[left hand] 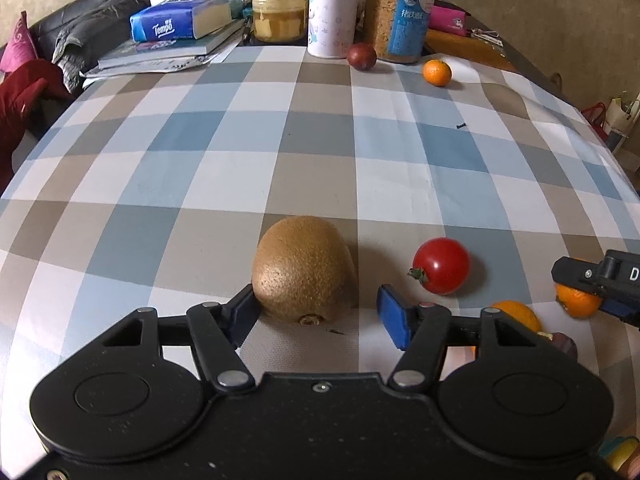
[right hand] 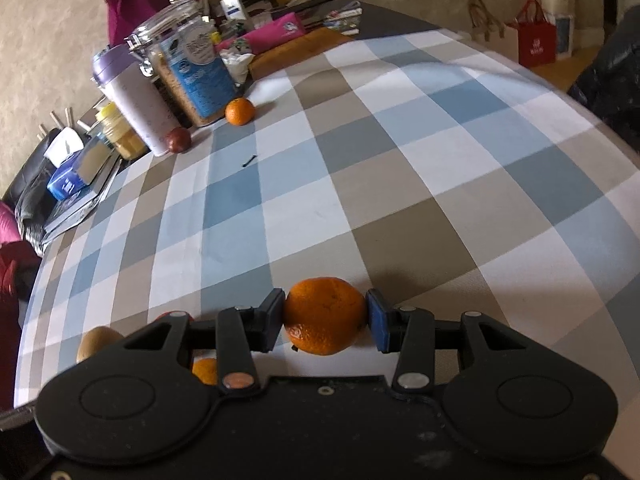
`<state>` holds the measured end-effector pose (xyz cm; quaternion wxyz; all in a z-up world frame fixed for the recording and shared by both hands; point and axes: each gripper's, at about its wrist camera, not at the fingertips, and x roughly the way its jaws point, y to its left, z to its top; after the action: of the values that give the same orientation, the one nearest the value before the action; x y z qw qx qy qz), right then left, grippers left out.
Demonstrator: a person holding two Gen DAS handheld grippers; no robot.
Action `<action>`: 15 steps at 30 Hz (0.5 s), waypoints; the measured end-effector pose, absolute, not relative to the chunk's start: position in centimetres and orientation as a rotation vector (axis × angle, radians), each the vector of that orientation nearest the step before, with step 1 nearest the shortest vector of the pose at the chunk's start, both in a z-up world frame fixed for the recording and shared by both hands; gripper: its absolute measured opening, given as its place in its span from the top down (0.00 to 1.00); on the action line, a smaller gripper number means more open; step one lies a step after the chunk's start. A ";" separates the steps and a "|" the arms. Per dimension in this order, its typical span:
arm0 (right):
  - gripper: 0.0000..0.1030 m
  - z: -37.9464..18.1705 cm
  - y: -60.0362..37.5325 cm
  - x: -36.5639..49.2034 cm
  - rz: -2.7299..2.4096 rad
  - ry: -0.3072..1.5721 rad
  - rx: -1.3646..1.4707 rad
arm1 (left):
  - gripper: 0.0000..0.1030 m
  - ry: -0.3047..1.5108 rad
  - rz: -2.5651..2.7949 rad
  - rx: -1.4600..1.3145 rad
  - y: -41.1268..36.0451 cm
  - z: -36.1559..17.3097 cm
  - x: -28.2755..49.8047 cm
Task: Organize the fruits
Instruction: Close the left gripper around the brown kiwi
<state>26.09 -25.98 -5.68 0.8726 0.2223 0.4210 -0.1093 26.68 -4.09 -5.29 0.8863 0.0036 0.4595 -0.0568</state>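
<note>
Left wrist view. Your left gripper has its blue pads either side of the fuzzy brown oval kiwi. The left pad touches the skin; the right pad stands clear, so the tongs are apart and not clamped. The kiwi rests on the blue, grey and white checked tablecloth. Just right of the kiwi lies a glossy red tomato with a green stalk. Further right your right gripper shows at the frame edge, with orange fruit in it. Well behind the kiwi, at the cloth's far edge, stand:
- a yellow-lidded clear jar of pale yellow chunks in liquid
- a white printed tumbler
- a clear canister of brown grains with a blue label; Chinese lettering, not legible.

A dark red round fruit and a small orange mandarin sit in front of the canister. A blue tissue pack marked "Tempo" lies on stacked books left of the jar.

Right wrist view. Your right gripper is clamped on a round orange mandarin, both pads pressed against its sides. Beyond it lies checked cloth. A red paper bag stands on the floor past the table's far corner.
</note>
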 end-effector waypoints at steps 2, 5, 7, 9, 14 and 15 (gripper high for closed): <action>0.56 -5.8 -26.2 26.1 -0.230 0.878 0.481 | 0.36 0.955 -0.114 0.018 -4.3 -5.3 26.6; 0.56 -5.8 -26.2 26.1 -0.234 0.877 0.480 | 0.34 0.955 -0.111 0.020 -4.4 -5.3 26.6; 0.56 -5.8 -26.0 26.1 -0.236 0.877 0.468 | 0.34 0.957 -0.114 0.011 -4.3 -5.3 26.7; 0.56 -5.8 -25.8 26.2 -0.238 0.877 0.456 | 0.34 0.956 -0.118 -0.003 -4.1 -5.3 26.7; 0.56 -5.8 -25.5 26.1 -0.241 0.876 0.432 | 0.34 0.943 -0.133 -0.041 -3.7 -5.0 26.7; 0.56 -5.8 -25.5 26.1 -0.242 0.876 0.426 | 0.34 0.941 -0.135 -0.047 -3.7 -5.0 26.7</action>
<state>26.10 -25.47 -5.78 0.8766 0.2042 0.4199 -0.1161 26.73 -3.68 -4.95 0.8889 -0.0228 0.4528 -0.0650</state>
